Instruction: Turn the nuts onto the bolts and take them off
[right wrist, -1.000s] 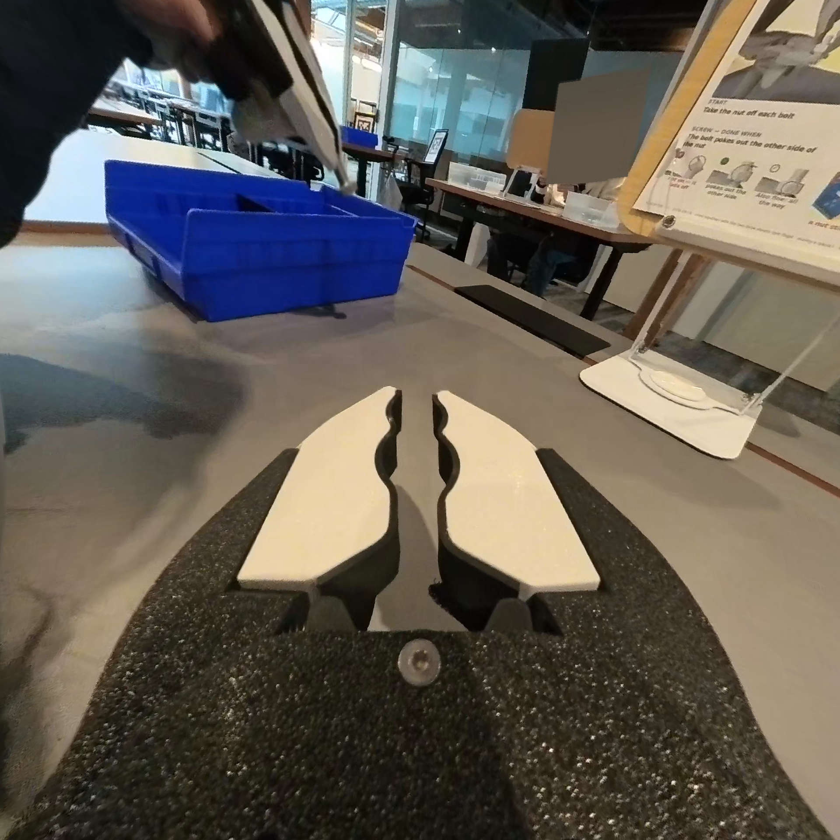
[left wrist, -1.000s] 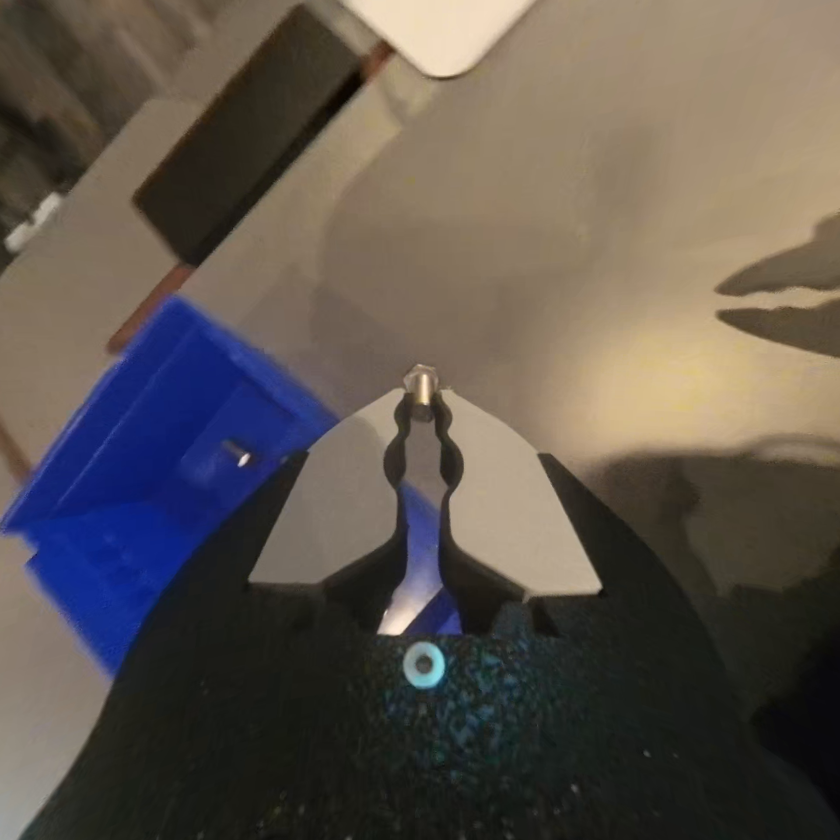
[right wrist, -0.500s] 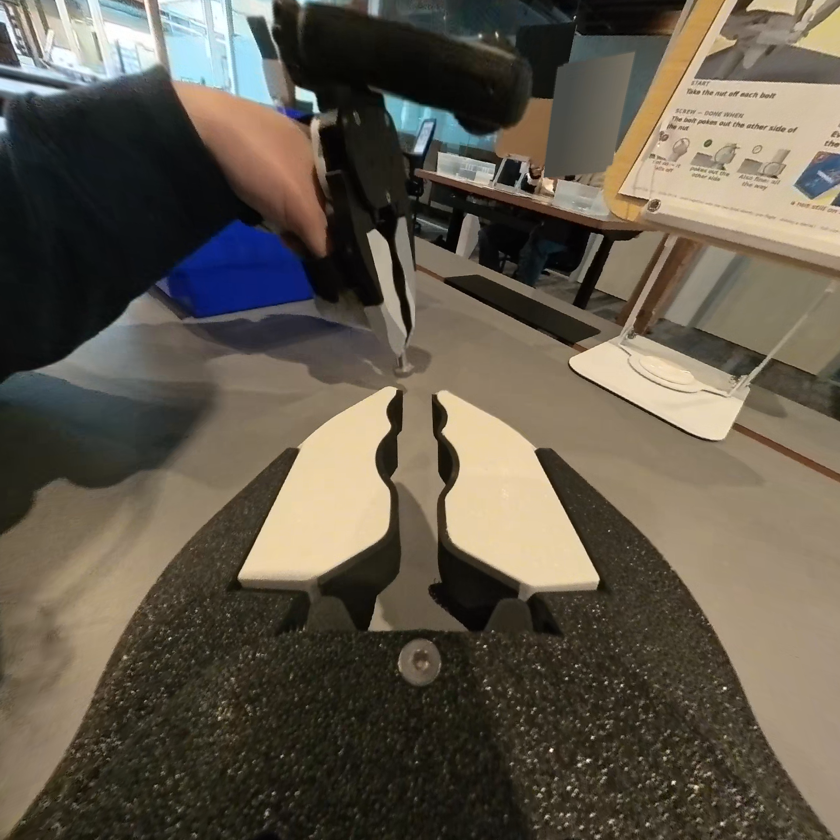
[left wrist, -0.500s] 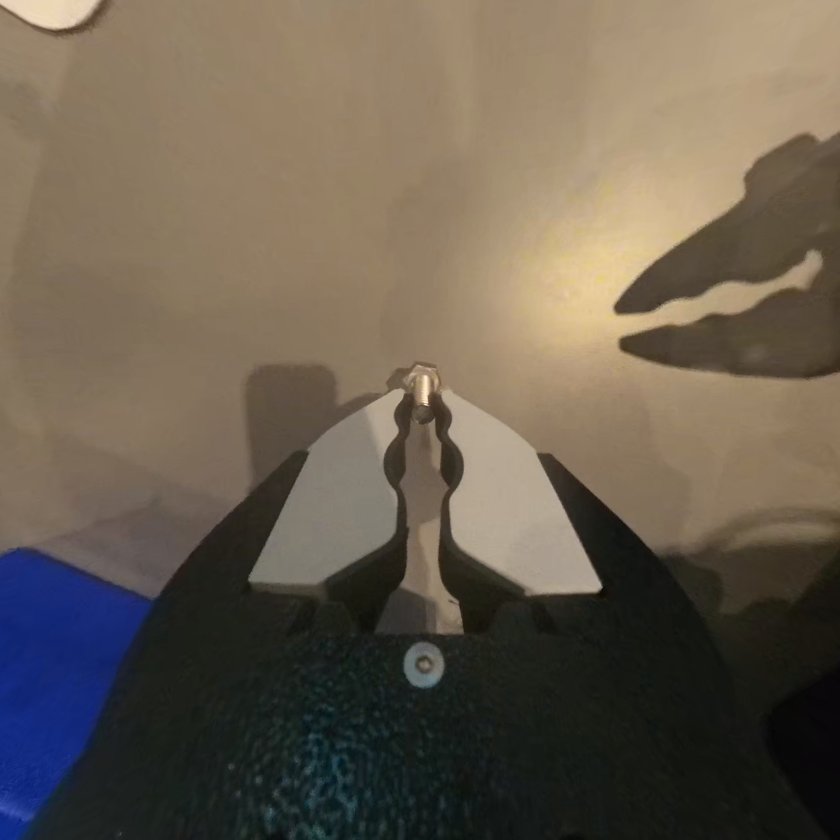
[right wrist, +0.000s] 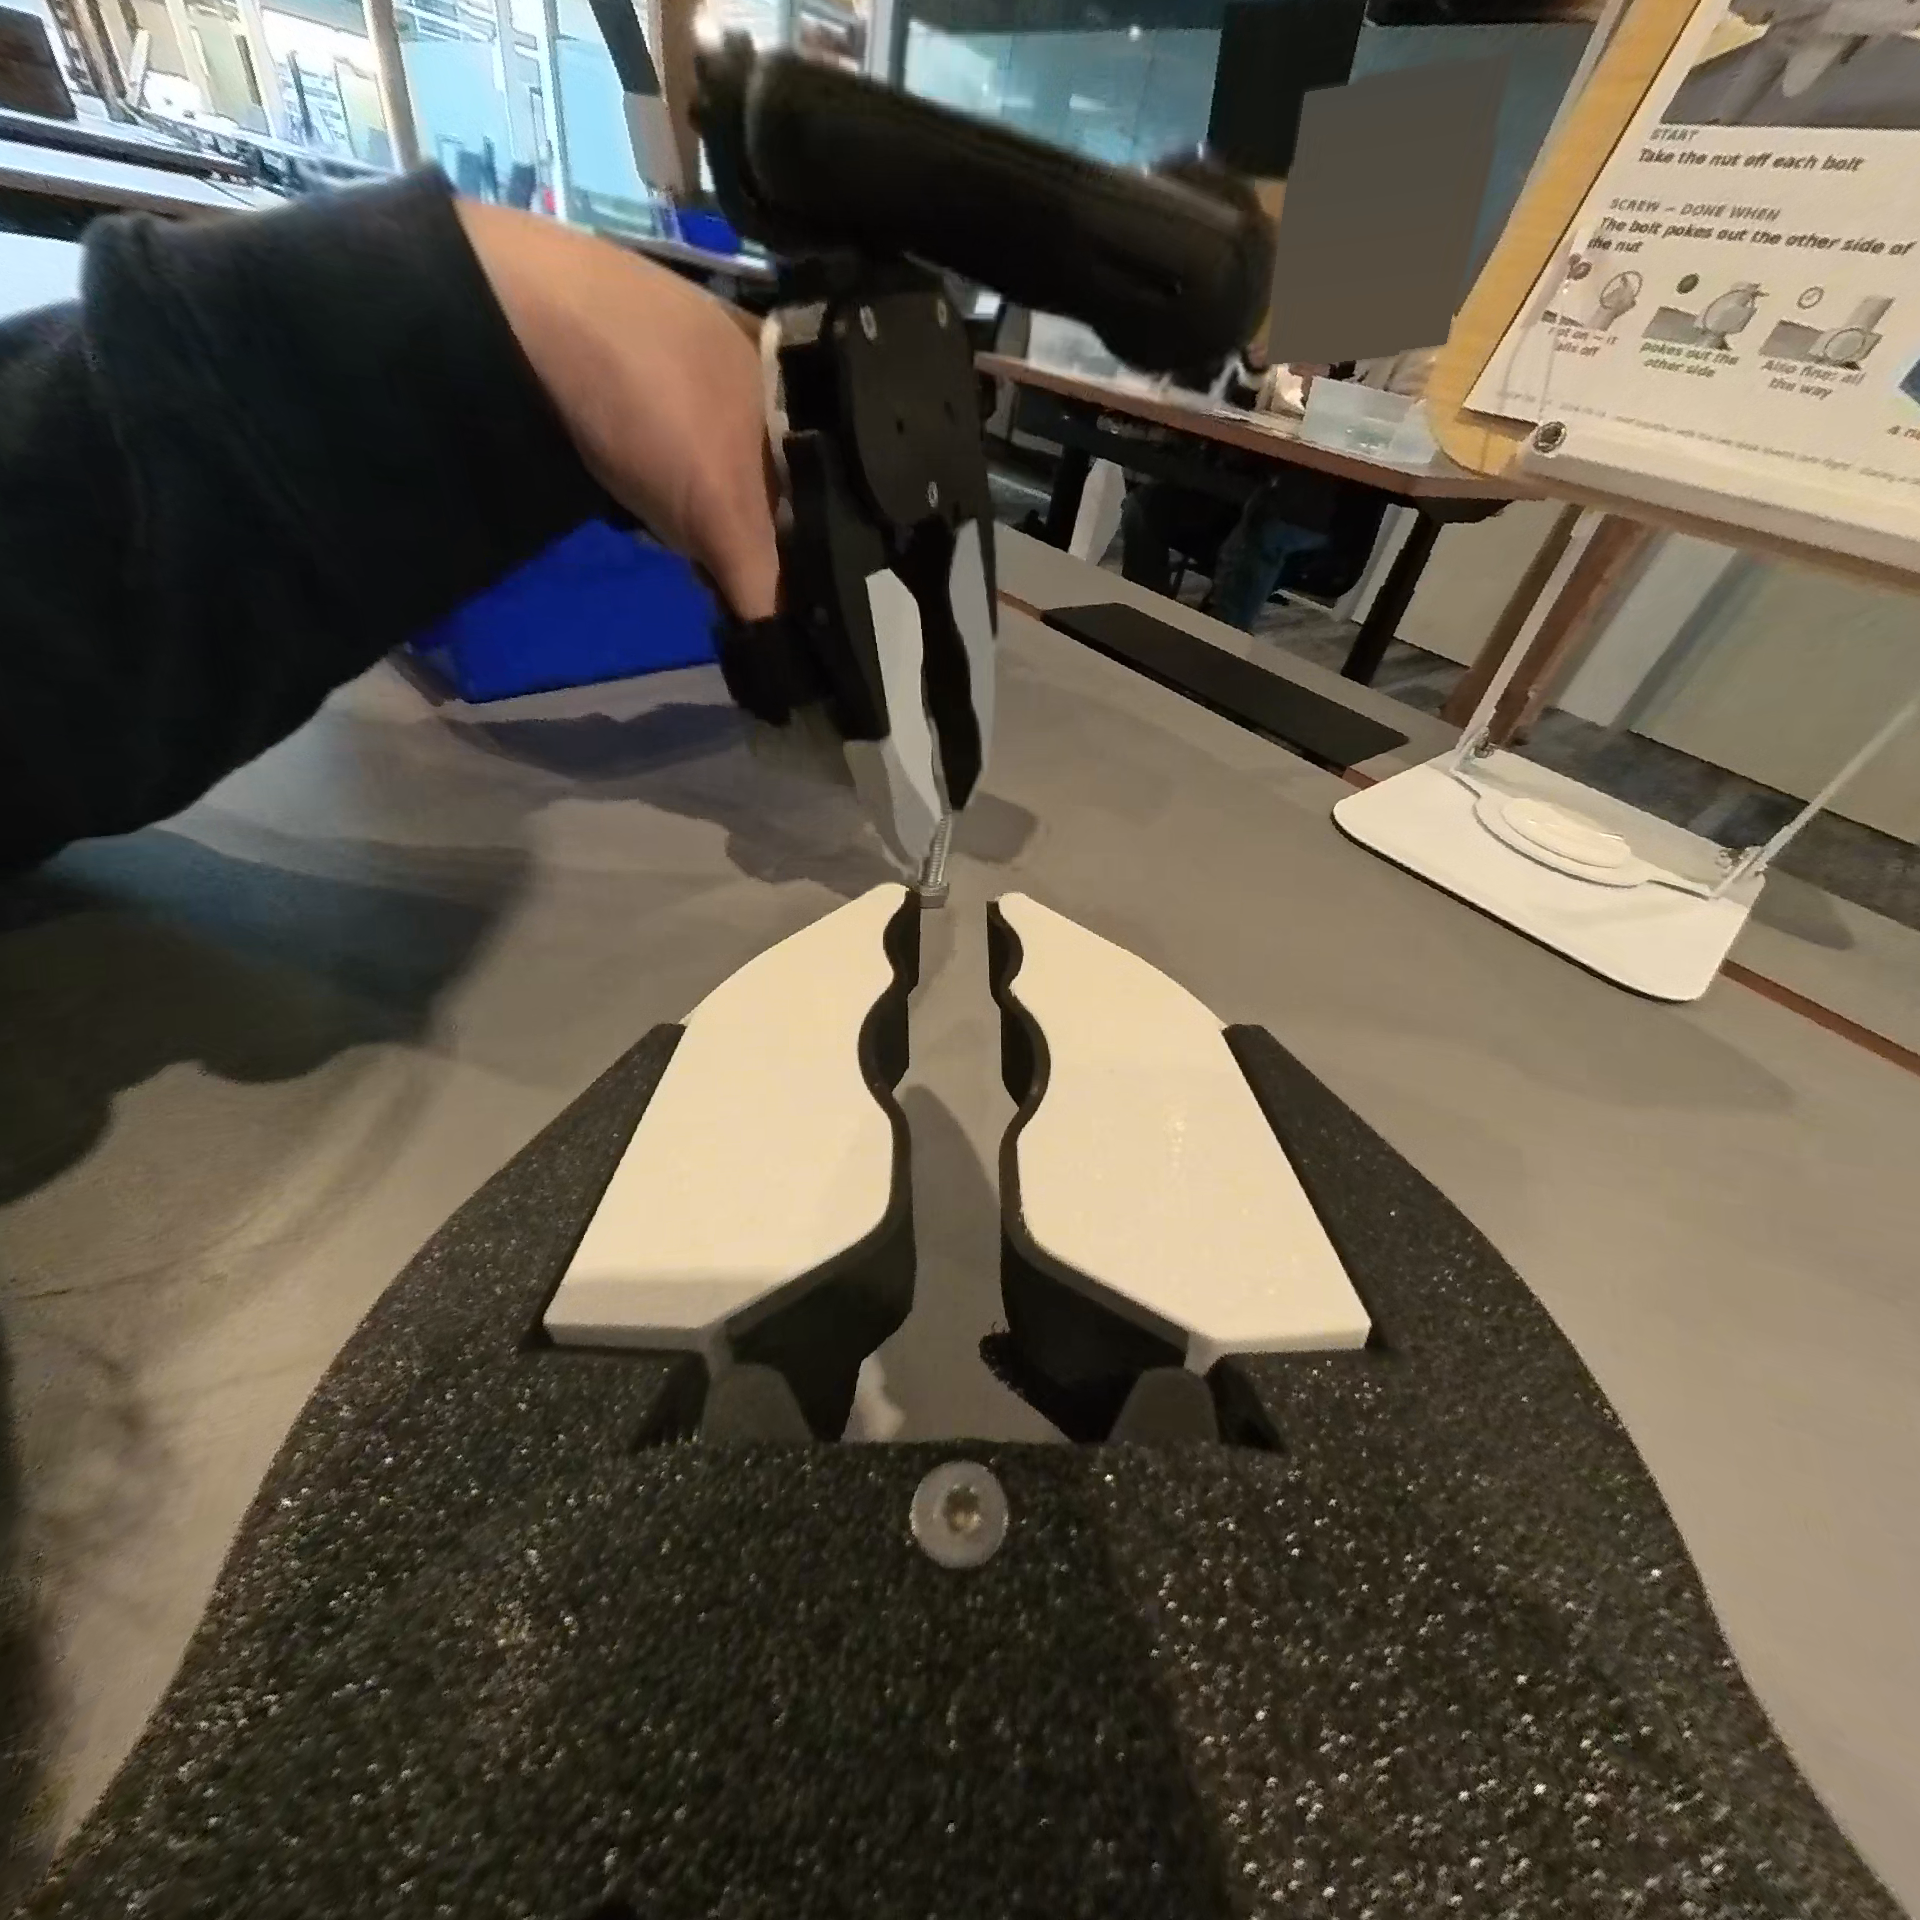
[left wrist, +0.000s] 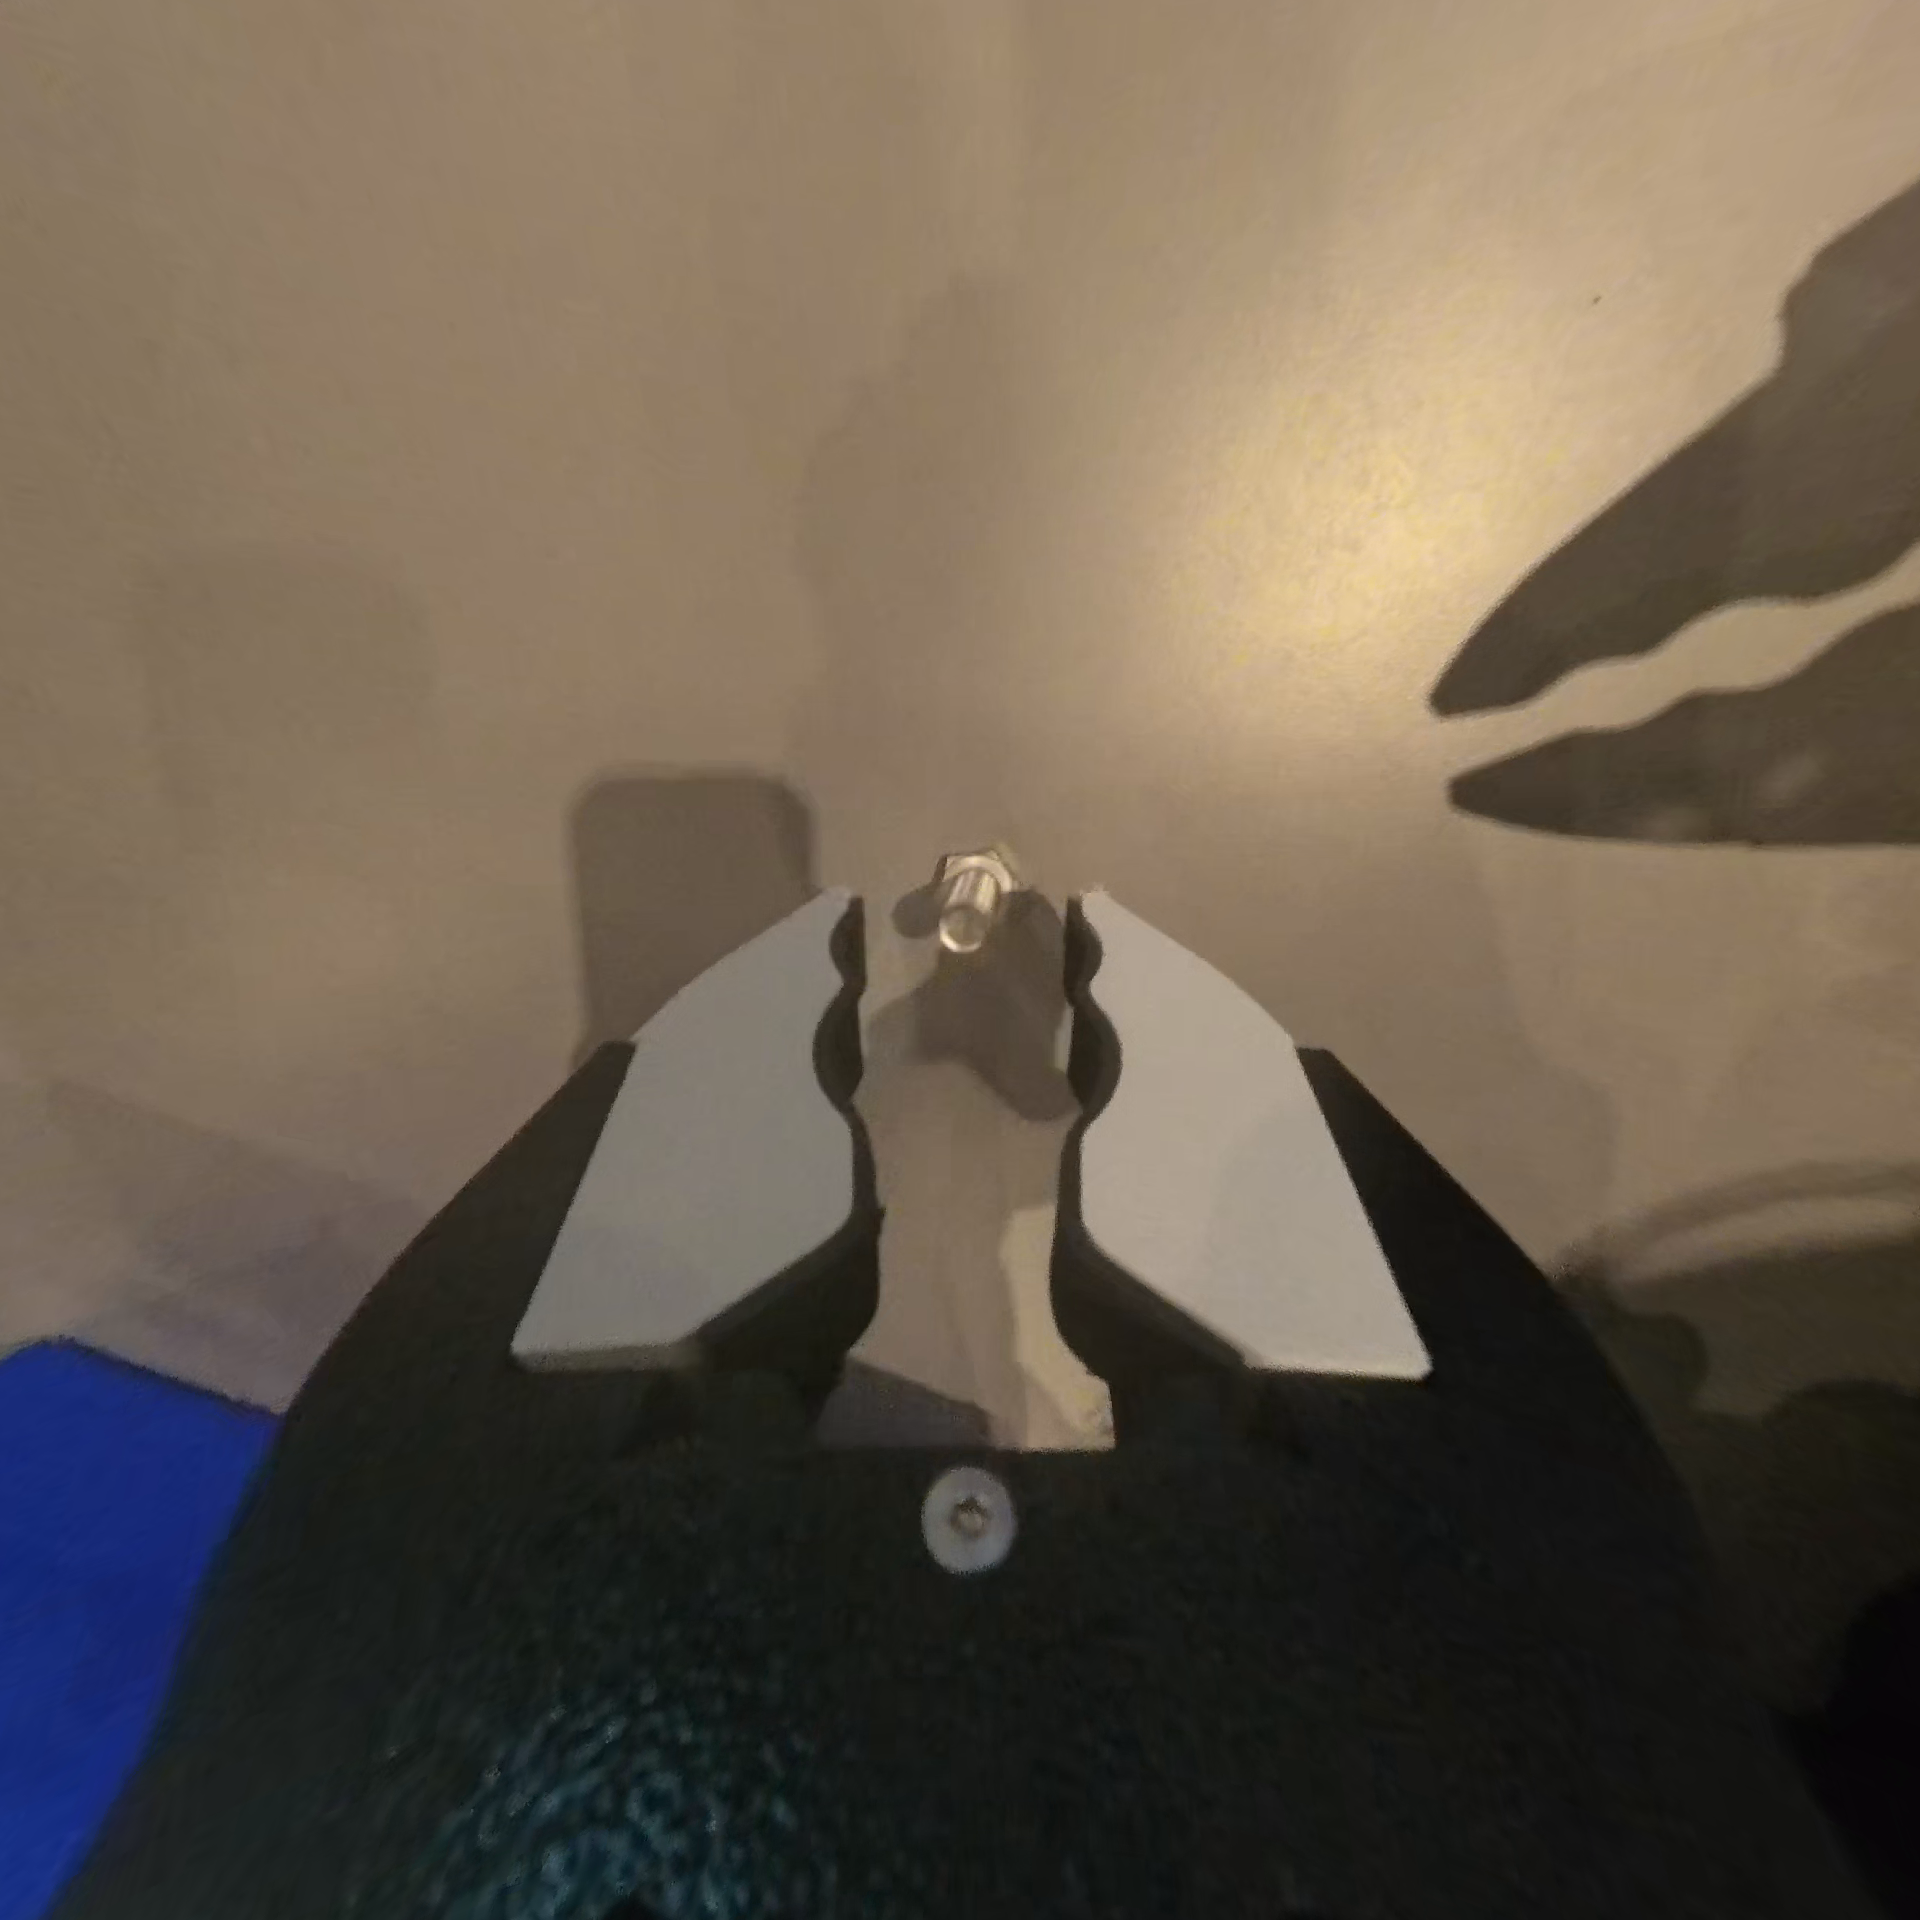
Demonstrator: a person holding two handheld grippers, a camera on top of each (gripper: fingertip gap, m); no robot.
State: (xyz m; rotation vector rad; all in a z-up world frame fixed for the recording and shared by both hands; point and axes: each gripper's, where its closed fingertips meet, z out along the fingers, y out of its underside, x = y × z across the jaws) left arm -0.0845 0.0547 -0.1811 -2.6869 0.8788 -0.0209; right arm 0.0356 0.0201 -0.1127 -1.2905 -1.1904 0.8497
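**Bolt released onto the desk, head down**

Since half a second ago the left hand-held gripper (left wrist: 964, 914) has spread its fingers; the bolt (left wrist: 966, 914) it was pinching now stands free between the tips, head on the desk (left wrist: 935, 416), thread end toward the camera. In the right wrist view the bolt (right wrist: 935, 868) leans slightly, its top just beside the left hand-held gripper (right wrist: 940, 805); we cannot tell whether it touches a finger. The right hand-held gripper (right wrist: 951, 914) is empty, fingers slightly apart, tips just short of the bolt head. The blue bin (right wrist: 582, 623) sits behind the arm.

Step in hand, we judge: setting the bolt down. To do it well, lift the left hand-held gripper straight up so neither finger tips the bolt over.
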